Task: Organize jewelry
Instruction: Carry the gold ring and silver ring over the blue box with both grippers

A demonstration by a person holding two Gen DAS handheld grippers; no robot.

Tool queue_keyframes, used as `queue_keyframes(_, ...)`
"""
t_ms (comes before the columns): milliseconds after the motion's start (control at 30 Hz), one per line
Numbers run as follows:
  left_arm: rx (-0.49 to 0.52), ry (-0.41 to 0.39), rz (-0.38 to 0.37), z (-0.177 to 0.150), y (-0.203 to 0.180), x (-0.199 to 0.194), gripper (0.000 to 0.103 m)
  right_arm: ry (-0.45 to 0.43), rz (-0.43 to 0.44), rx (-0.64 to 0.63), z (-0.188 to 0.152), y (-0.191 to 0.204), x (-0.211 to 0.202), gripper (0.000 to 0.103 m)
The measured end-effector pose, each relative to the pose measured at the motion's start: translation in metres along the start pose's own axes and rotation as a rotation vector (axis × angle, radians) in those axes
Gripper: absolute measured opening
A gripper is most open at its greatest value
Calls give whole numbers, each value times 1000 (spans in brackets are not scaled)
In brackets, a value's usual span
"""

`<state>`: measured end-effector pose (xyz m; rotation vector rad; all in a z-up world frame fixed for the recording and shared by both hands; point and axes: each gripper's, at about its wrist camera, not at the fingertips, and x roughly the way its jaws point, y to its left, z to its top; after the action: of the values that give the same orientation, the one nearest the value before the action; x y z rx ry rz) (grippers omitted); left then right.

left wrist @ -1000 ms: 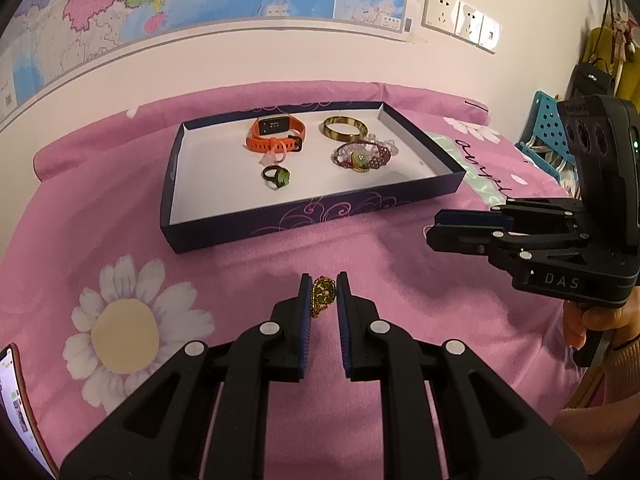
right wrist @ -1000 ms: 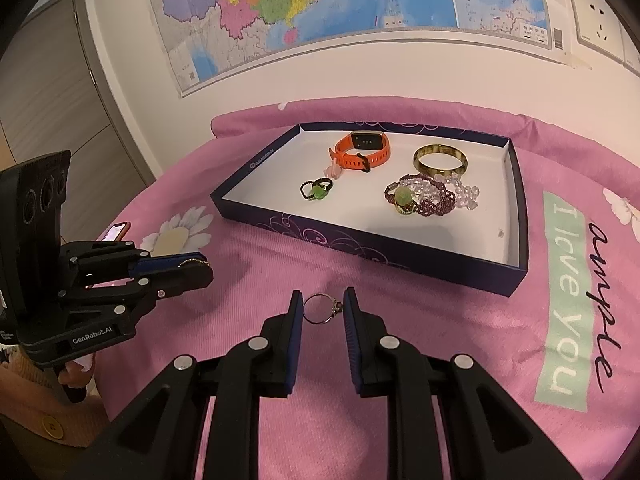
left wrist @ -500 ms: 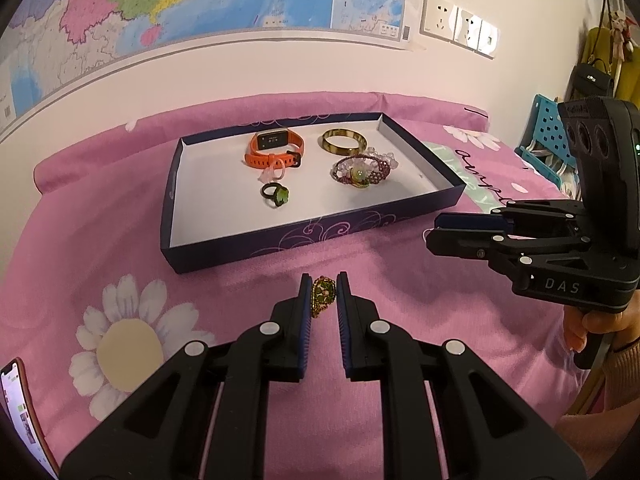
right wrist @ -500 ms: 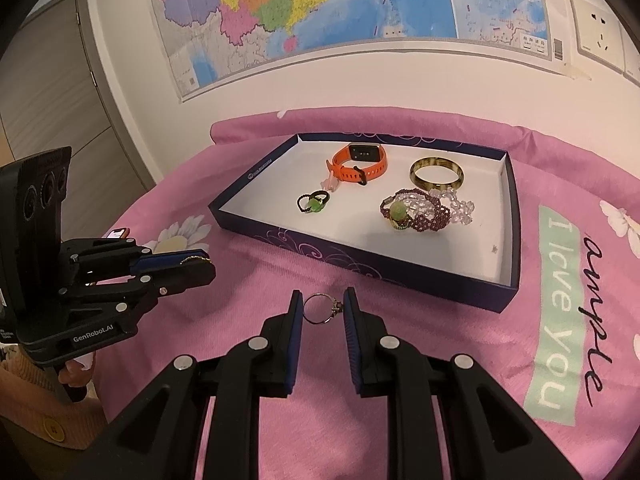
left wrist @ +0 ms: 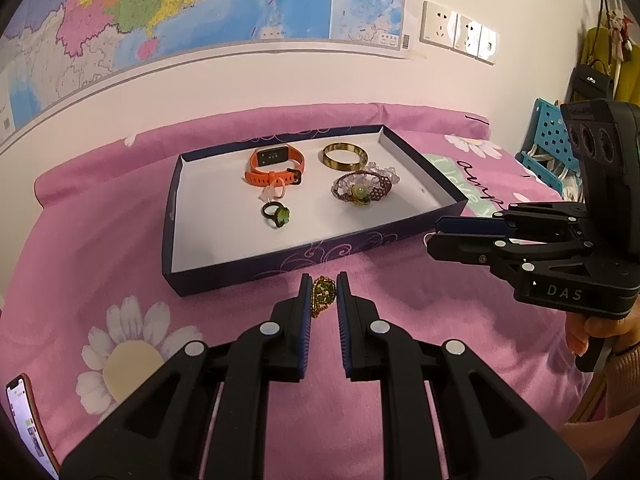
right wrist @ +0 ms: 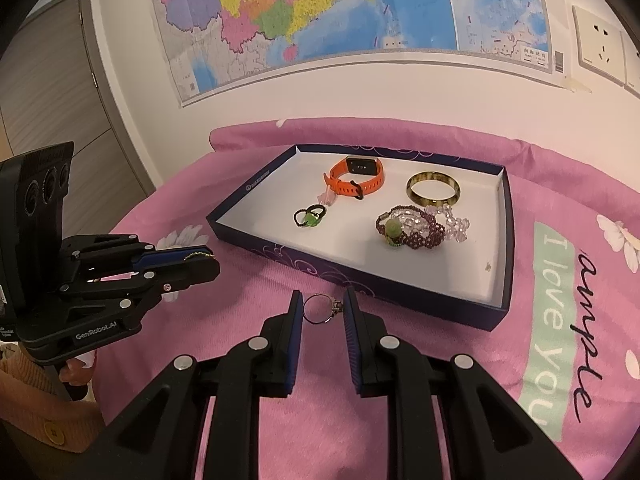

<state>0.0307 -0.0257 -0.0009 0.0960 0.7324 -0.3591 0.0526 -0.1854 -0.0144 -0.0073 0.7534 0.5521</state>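
My left gripper (left wrist: 323, 294) is shut on a gold and green ornament (left wrist: 322, 295), held above the pink cloth just in front of the dark blue box (left wrist: 280, 268). My right gripper (right wrist: 320, 308) is shut on a thin silver ring (right wrist: 320, 309), also in front of the box (right wrist: 360, 280). Inside the box lie an orange smartwatch (left wrist: 274, 166), a gold bangle (left wrist: 345, 156), a purple beaded bracelet (left wrist: 362, 190) and a green-stone ring (left wrist: 277, 213). Each gripper shows in the other's view: the right (left wrist: 436, 232), the left (right wrist: 212, 264).
The pink flowered cloth (left wrist: 400, 288) covers the table. A phone (left wrist: 28, 424) lies at its near left edge. A wall with a map (right wrist: 320, 20) stands right behind the box. A blue crate (left wrist: 548, 152) stands at the far right.
Both grippers have lifted and drawn back a little from the box, each still holding its piece. The box looks slightly farther and lower in both views.
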Motion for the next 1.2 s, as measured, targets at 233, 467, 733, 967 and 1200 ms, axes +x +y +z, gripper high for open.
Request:
queue_keyframes(233, -1, -14, 8, 8, 3, 3, 13, -13, -9, -8, 8, -3, -1, 19)
queue_keyframes(467, 2, -25, 11, 14, 4, 6, 13, -24, -15, -12, 14, -6, -1, 19)
queue_keyframes(733, 14, -36, 15, 23, 2, 7, 13, -30, -16, -15, 20, -8, 2, 19)
queue_keyframes(967, 15, -40, 19, 29, 3, 11, 13, -35, -24, -17, 23, -10, 3, 19)
queue_keyframes(1200, 9, -36, 39, 34, 9, 21, 13, -34, -41, -16, 31, -18, 9, 19)
